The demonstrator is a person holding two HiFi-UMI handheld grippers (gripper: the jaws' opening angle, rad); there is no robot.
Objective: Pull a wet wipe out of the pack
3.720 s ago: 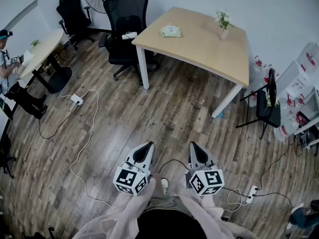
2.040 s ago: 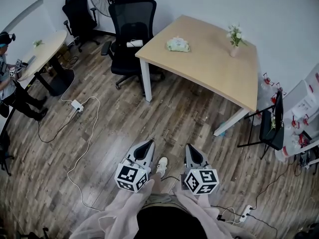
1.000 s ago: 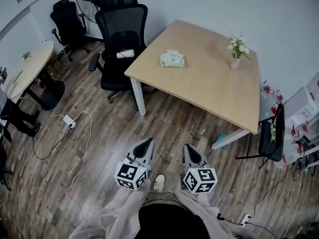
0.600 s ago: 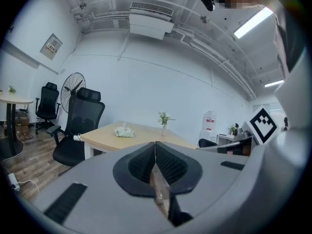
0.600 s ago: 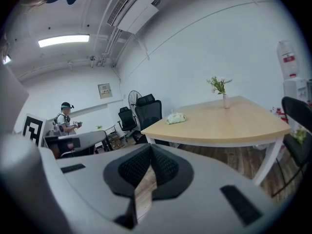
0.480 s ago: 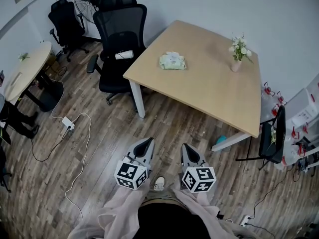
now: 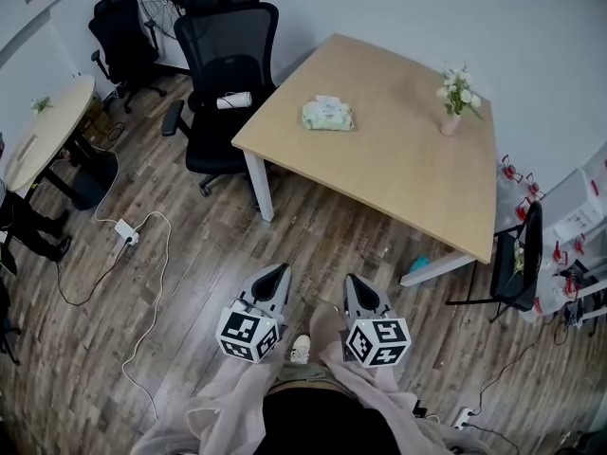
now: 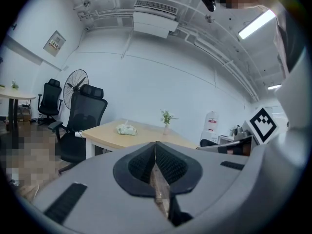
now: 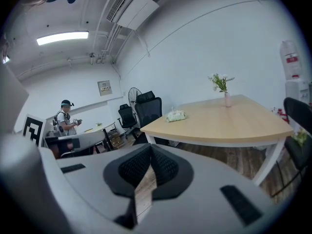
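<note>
Wipe pack (image 7: 328, 115), long axis left-right

Left tool (image 7: 277, 273), right tool (image 7: 353, 282) closed (empty).

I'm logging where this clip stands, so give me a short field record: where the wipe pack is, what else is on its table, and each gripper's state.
wet wipe pack: lying on the wooden table, near the edge by the black office chair, untouched
also on table: vase with flowers, near the wall side
left gripper: jaws together, nothing between them, over the floor short of the table
right gripper: jaws together, empty, beside the left one
</note>
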